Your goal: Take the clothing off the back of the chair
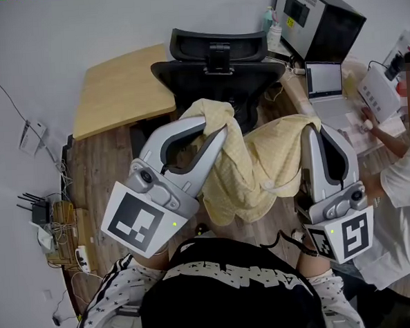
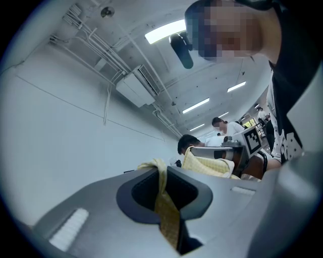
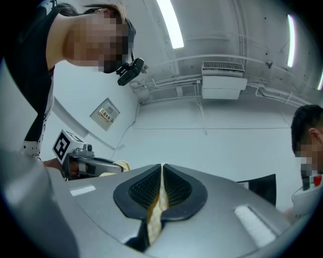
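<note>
A pale yellow checked garment hangs spread between my two grippers, in front of the black office chair and clear of its back. My left gripper is shut on the garment's left top corner. The right gripper is shut on the right top corner. In the left gripper view a strip of the yellow cloth runs between the left gripper's dark pads. A thin fold of the same cloth is pinched in the right gripper in the right gripper view.
A wooden desk stands left of the chair. At the right, another person sits by a laptop and a black machine. A router and cables lie on the floor at the left.
</note>
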The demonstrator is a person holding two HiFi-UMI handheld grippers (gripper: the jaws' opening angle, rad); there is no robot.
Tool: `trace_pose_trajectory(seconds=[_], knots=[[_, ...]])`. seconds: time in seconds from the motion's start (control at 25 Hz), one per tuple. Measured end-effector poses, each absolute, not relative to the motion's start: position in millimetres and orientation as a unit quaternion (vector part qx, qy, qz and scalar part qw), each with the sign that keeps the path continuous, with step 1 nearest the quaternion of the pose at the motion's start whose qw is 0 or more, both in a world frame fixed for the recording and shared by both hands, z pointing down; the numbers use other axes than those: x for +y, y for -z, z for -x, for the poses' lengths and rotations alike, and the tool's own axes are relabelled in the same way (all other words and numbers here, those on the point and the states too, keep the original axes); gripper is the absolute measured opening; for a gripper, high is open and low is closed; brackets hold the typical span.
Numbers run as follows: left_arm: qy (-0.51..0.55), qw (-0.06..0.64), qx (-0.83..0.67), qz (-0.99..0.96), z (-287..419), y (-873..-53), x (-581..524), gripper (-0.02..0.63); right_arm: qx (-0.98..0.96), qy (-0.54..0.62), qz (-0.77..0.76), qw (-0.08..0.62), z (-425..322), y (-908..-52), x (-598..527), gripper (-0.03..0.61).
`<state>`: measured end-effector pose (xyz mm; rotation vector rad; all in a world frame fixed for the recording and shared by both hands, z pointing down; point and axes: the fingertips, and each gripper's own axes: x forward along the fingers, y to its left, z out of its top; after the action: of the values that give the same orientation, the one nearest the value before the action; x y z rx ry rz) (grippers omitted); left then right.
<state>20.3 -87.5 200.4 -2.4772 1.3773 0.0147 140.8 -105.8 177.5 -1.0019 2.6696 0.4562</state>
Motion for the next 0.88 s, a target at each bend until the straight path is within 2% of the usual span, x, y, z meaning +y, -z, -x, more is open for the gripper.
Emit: trace_pose_trajectory(seconds=[0.48,0.88], knots=[[0.003,0.111,0.490,0.864,-18.3,-231.1,-97.0,0.026,0.924,-0.119,0.349,0.105,-137.2,-207.1,-115.5,0.024],[0.008,0.102,0.490,0.866,-20.1,-236.0,-101.7,0.026,0.924,-0.106,0.353,0.100,-140.1,-214.0,-121.9,0.023]])
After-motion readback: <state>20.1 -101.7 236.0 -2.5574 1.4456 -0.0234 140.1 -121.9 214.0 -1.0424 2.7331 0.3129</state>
